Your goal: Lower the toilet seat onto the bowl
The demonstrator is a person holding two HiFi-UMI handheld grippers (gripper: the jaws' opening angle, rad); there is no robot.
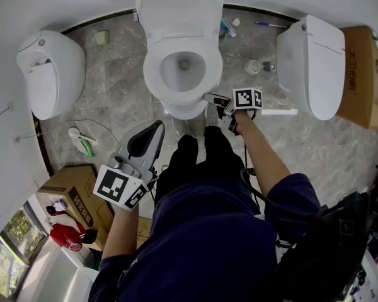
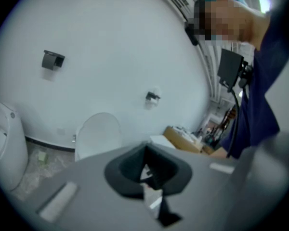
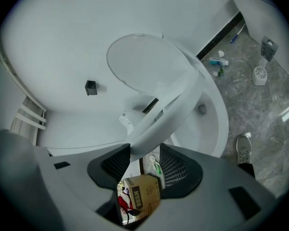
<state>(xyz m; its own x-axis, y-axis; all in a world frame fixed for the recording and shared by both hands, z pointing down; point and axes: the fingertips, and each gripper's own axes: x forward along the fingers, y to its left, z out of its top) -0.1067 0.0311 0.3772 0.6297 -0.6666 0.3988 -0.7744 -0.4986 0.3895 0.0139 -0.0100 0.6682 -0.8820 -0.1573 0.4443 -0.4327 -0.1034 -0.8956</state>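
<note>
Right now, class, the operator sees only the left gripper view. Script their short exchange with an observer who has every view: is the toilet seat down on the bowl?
Operator: My view shows only a raised lid. Is the seat down?
Observer: No. In the right gripper view the toilet seat slants above the bowl.
Operator: What keeps it up?
Observer: The right gripper, at the bowl's front. Its jaws are closed on the seat's front edge.
</note>
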